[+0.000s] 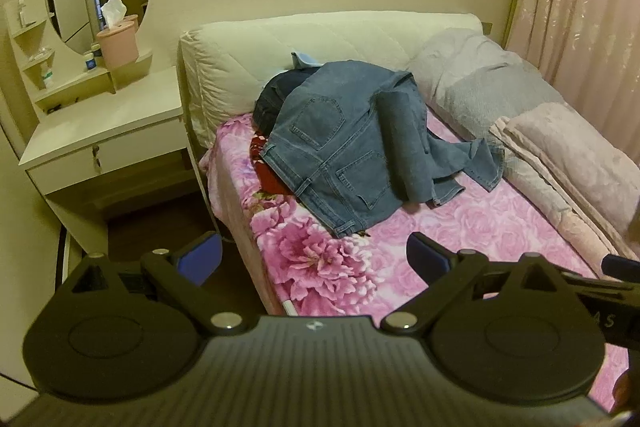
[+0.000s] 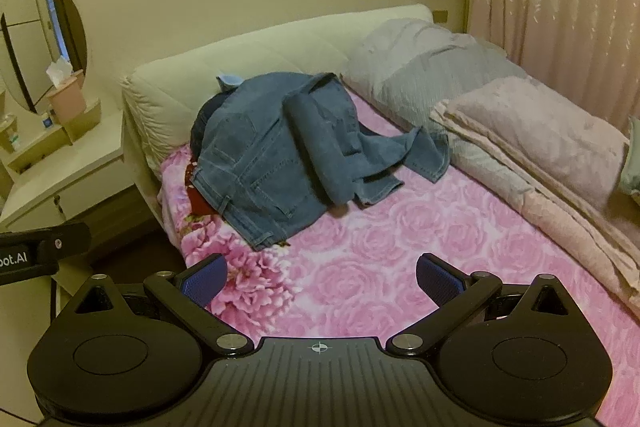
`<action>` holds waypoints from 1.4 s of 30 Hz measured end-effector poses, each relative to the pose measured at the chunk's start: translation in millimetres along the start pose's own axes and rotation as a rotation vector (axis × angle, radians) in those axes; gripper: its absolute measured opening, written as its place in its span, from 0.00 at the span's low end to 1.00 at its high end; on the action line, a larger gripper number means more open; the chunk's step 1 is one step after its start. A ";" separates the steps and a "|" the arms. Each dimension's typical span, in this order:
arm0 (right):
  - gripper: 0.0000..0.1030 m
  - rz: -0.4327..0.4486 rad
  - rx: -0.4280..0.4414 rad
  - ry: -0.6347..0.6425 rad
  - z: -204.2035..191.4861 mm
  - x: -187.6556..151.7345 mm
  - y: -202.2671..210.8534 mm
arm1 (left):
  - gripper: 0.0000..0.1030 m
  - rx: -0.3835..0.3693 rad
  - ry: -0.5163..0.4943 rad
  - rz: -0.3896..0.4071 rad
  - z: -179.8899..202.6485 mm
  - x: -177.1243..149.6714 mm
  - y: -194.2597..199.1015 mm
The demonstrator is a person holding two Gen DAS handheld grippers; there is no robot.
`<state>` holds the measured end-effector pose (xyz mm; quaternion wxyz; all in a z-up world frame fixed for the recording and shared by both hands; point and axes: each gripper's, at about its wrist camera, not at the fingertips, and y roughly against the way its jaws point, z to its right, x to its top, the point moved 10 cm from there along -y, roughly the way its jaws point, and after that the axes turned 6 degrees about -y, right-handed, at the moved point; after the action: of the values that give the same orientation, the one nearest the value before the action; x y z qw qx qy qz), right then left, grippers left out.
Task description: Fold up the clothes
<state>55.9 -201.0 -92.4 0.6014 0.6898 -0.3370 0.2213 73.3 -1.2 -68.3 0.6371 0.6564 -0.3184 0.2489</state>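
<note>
Looking along both tongs, we find the crumpled pair of faded blue denim jeans [image 1: 340, 151] ahead of us and well apart from the fingertips, heaped toward the head corner of the bed [image 1: 460, 227] on its left side, close to the cream padded headboard [image 1: 280, 43]. The left tongs [image 1: 314, 259] and the right tongs [image 2: 322, 281] both stand wide open with nothing between their blue pads. The waistband and back pockets face the left edge of the bed; the legs trail rightward toward the grey and pink folded bedding [image 2: 520, 131], so the long axis runs roughly across the bed. One leg lies rolled over the seat. We judge the left tongs nearer the waistband, the right nearer the hems. Beneath the jeans sit a darker navy garment [image 1: 276, 91] and a scrap of red cloth [image 1: 272, 179]. The denim looks stiff and heavy, with thick seams, against the plush pink rose-print blanket [image 2: 400, 259]. The jeans lie unfolded.
</note>
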 end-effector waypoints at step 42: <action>1.00 0.013 0.052 0.049 20.5 23.9 -0.7 | 0.95 0.074 0.020 -0.037 18.5 -11.5 -2.5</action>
<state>70.4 -225.8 -79.6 0.5898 0.6973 -0.3211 0.2507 66.0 -18.5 -79.7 0.6200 0.6828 -0.2904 0.2551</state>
